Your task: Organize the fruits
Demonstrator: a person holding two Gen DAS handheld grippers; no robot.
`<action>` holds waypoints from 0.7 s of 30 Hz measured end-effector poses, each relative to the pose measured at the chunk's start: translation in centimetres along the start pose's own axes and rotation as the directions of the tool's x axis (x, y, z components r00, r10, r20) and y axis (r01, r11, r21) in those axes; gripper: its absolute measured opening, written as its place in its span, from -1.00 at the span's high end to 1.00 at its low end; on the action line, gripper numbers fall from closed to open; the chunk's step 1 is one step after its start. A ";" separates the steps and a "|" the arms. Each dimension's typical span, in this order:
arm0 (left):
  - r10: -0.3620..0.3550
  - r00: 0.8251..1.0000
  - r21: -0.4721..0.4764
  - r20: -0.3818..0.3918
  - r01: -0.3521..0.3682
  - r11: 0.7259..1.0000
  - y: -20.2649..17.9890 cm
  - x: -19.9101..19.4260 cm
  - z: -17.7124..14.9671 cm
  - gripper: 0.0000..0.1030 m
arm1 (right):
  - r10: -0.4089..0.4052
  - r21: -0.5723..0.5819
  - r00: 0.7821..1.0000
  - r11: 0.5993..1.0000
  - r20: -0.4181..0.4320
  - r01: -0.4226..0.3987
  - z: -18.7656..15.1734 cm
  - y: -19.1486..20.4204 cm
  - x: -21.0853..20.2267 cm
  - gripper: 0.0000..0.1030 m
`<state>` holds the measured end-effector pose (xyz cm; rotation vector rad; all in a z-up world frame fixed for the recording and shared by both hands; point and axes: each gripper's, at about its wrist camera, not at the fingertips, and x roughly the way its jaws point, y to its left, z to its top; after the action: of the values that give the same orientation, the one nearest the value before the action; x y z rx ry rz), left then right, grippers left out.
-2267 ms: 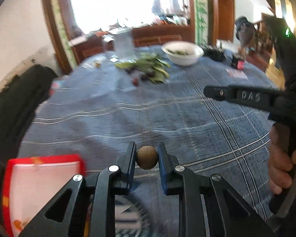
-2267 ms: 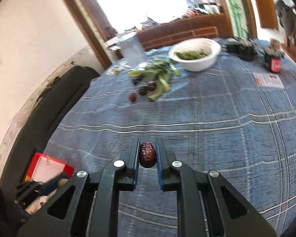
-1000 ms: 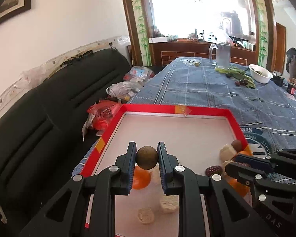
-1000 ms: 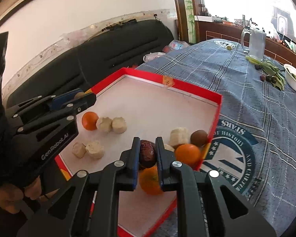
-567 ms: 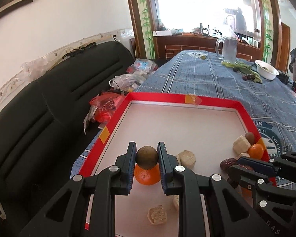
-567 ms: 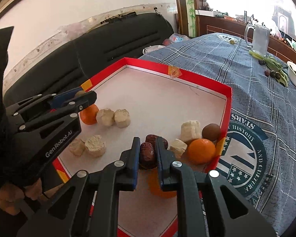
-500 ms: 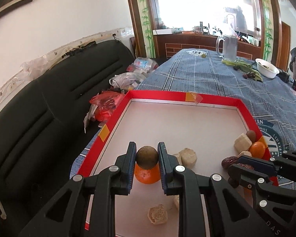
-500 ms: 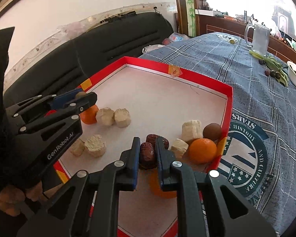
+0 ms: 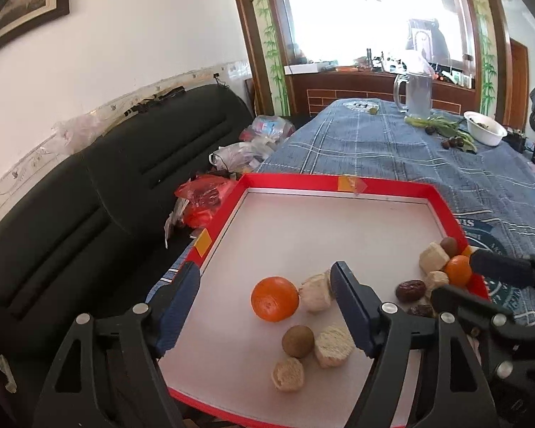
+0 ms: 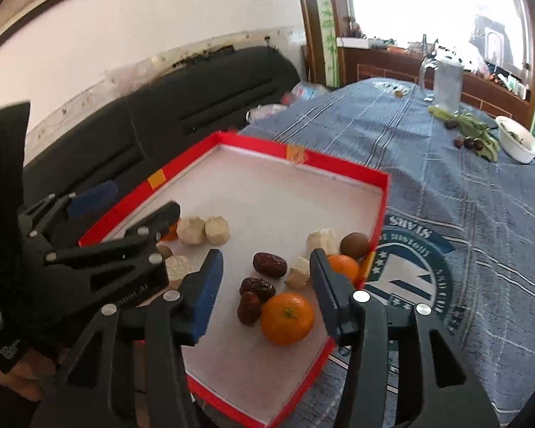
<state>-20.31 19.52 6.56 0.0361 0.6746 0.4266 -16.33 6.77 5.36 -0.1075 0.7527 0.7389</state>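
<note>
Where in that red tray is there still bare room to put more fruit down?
The far half of the red tray is bare, up to its far rim. A bare strip also runs along the near-right rim. The near end is crowded: an orange and dates on the right, pale chunks on the left.
</note>
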 end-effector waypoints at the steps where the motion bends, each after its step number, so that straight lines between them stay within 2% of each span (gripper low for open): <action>1: -0.003 1.000 -0.001 0.006 0.003 1.000 0.0 -0.3 0.0 -0.51 | -0.002 0.008 1.000 1.000 0.010 0.001 0.0 -0.1 -0.4 -0.02; 11: -0.030 0.996 -0.002 0.078 0.030 1.000 0.2 -4.4 -0.2 -0.55 | -0.029 0.032 0.995 0.999 0.095 0.026 -0.4 0.4 -4.8 -0.04; 21: -0.073 0.982 -0.009 0.173 0.075 0.997 0.5 -9.7 -0.2 -0.69 | -0.079 0.015 0.969 0.997 0.232 0.077 -1.3 2.7 -11.7 -0.41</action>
<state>-27.34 16.10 12.26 0.0328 0.5004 0.3527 -24.61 1.63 12.56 -0.0438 0.5239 0.6608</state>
